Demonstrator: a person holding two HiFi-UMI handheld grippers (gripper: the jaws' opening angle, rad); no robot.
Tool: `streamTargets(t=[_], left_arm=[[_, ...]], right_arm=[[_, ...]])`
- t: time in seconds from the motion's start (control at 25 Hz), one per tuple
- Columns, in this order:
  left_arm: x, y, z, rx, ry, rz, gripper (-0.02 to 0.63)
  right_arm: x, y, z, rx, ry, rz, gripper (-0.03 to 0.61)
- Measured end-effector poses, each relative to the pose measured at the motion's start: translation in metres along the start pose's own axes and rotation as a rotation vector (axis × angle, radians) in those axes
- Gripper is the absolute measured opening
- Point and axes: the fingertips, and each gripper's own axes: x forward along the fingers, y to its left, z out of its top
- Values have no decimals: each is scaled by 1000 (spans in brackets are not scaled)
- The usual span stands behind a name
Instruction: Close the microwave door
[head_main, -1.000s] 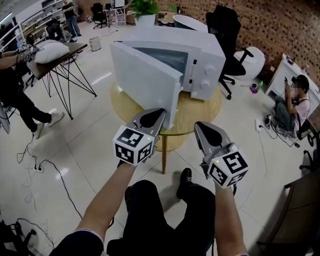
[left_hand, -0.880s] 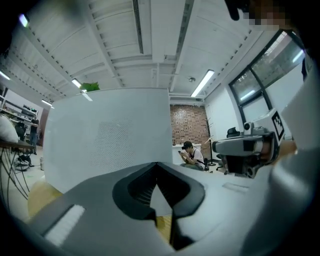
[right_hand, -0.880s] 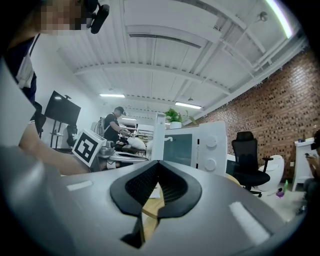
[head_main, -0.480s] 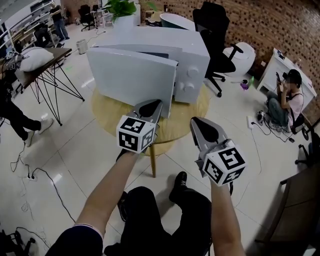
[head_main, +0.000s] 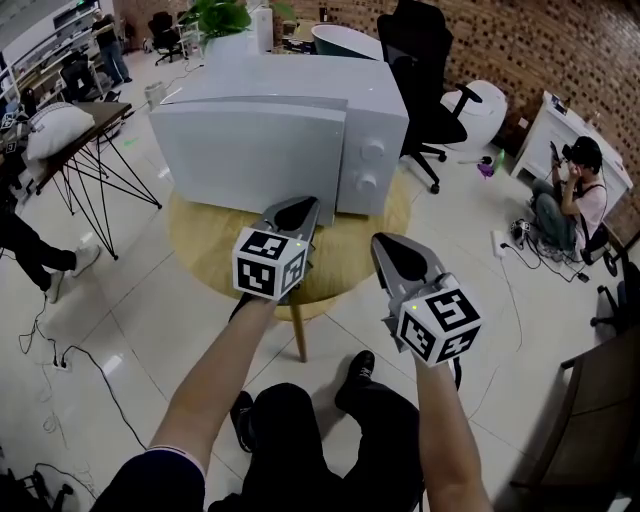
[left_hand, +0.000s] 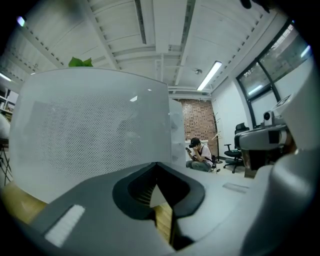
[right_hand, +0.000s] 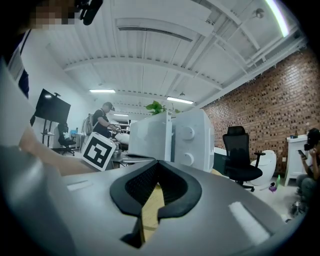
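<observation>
A white microwave (head_main: 300, 85) stands on a round wooden table (head_main: 200, 245). Its door (head_main: 245, 150) lies almost flush with the front, beside two round knobs (head_main: 372, 148). In the right gripper view a thin dark gap still shows between the door (right_hand: 150, 135) and the knob panel (right_hand: 192, 137). My left gripper (head_main: 297, 208) is shut and empty, its tip at the door's lower right; I cannot tell whether it touches. The door's dotted window (left_hand: 90, 130) fills the view beyond the left gripper (left_hand: 156, 165). My right gripper (head_main: 385, 245) is shut, empty, and off the table's front right edge.
A black office chair (head_main: 430, 70) stands behind the microwave at right. A person (head_main: 565, 200) sits on the floor at far right. At left, a black-legged table (head_main: 110, 110) holds a pillow, and cables (head_main: 60, 350) lie on the floor. My own shoe (head_main: 350, 368) is under the table's front edge.
The door has swung from wide open to nearly flush with the front. My left gripper has followed it toward the microwave. The right gripper stayed low beside it.
</observation>
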Motion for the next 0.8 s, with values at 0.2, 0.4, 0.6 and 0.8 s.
streamTargets(t=[0.2,0.4,0.6,0.8], left_arm=[[13,10,4,-27,-19,9,3],[17,16,2,-25,-22,21,2],[19,18,1,-18,-21,21,2],[19,19,0,-3,-15,28,2]], right_arm=[[10,-8,0,7,-8,9,2],[16,-11,-1,9,-19,19,2],[20,-12,3,1,-31,26,2],[21,-10,5,-5,-34,28,2]])
